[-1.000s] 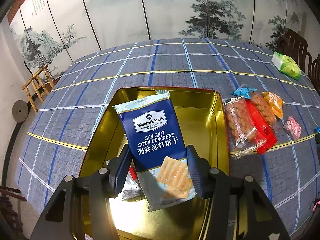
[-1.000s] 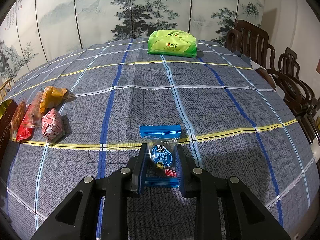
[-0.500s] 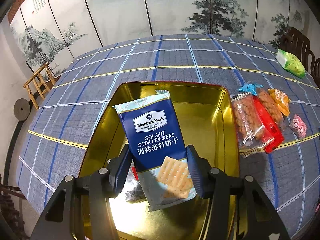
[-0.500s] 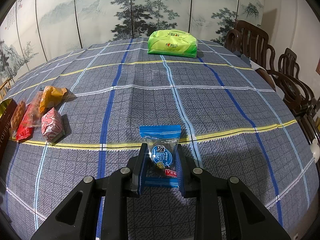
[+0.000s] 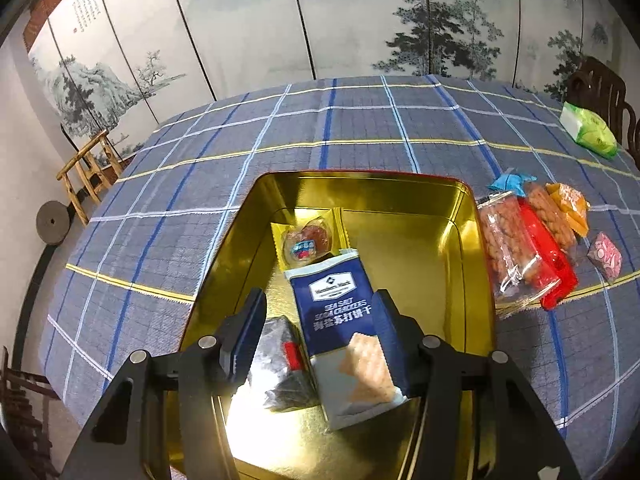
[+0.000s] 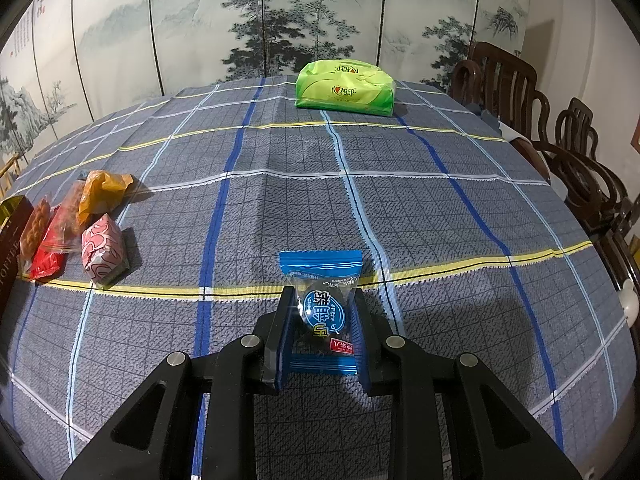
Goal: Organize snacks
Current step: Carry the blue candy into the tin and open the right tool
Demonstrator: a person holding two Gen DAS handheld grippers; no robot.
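A gold tin lies on the checked cloth below my left gripper. The blue sea salt cracker pack rests slanted inside it, between the open fingers, with the left pad clear of it. Beside it are a silver packet and a yellow-wrapped cake. In the right wrist view, my right gripper is shut on a small blue sweet packet, just above the cloth.
Right of the tin lie peanut bags, a red pack, an orange pack, a pink sweet and a small blue packet. A green tissue pack sits at the far edge. Wooden chairs line the right side.
The cracker pack has left the left gripper's pads and dropped into the tin, uncovering the yellow-wrapped cake behind it. The right gripper and its blue packet have not moved.
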